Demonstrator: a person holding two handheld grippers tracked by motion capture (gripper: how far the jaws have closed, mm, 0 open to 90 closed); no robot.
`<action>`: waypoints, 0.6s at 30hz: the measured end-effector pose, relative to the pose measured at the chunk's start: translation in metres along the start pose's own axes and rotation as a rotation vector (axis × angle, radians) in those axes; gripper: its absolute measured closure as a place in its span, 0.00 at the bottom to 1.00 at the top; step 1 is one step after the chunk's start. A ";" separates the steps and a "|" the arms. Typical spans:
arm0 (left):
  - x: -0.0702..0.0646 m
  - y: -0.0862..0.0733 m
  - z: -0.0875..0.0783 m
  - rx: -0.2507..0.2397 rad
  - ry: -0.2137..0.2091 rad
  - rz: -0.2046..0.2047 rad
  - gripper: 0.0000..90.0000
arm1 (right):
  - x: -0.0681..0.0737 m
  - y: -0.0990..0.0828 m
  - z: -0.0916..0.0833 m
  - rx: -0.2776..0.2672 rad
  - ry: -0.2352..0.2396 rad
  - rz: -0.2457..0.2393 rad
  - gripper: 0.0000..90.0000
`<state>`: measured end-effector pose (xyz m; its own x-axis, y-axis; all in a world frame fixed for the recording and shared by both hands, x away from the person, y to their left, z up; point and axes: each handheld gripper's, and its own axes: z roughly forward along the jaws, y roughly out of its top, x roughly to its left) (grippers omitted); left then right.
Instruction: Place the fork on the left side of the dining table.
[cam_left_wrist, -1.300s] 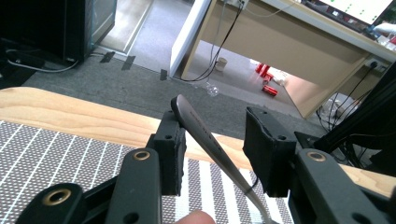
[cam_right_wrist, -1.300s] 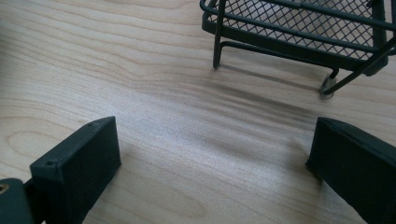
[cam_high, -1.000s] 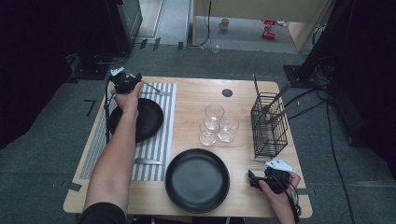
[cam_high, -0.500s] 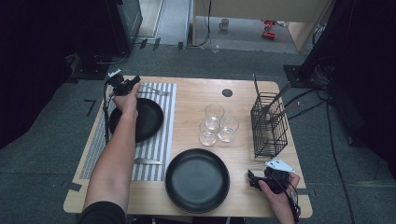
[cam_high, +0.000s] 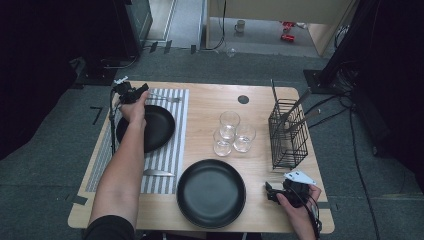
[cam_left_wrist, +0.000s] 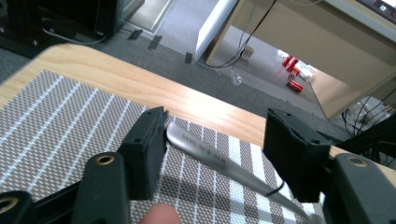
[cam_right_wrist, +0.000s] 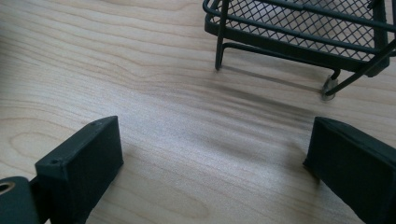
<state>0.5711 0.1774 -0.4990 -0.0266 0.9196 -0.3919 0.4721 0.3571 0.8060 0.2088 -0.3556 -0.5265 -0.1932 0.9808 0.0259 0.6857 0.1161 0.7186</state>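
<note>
1. Wooden table carries a striped placemat at its left.
2. Left gripper, far left: jaws have just been opening, now part-spread around the fork lying on the placemat.
3. Right gripper, near right: jaws wide, empty, facing the wire rack.

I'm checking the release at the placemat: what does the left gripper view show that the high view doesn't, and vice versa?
Left gripper view: engraved lettering on the metal utensil's handle, lying between the left gripper's jaws, which have just been opening and no longer clamp it. High view: the small black plate, large black plate, three glasses, wire caddy and knife. Both: the striped placemat, the wooden table and the utensil.
</note>
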 end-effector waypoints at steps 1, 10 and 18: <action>0.000 0.000 0.000 0.000 0.011 0.005 0.42 | 0.000 0.000 0.000 0.000 0.000 0.000 0.03; 0.003 0.002 -0.002 -0.007 0.018 0.040 0.38 | 0.000 0.000 0.000 0.001 0.000 0.000 0.03; -0.008 0.003 -0.012 0.019 -0.050 0.126 0.34 | 0.000 0.000 0.000 0.000 0.001 0.001 0.03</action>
<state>0.5620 0.1731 -0.4884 0.0774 0.9476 -0.3098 0.4853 0.2357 0.8420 0.2089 -0.3557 -0.5266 -0.1931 0.9808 0.0270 0.6860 0.1153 0.7184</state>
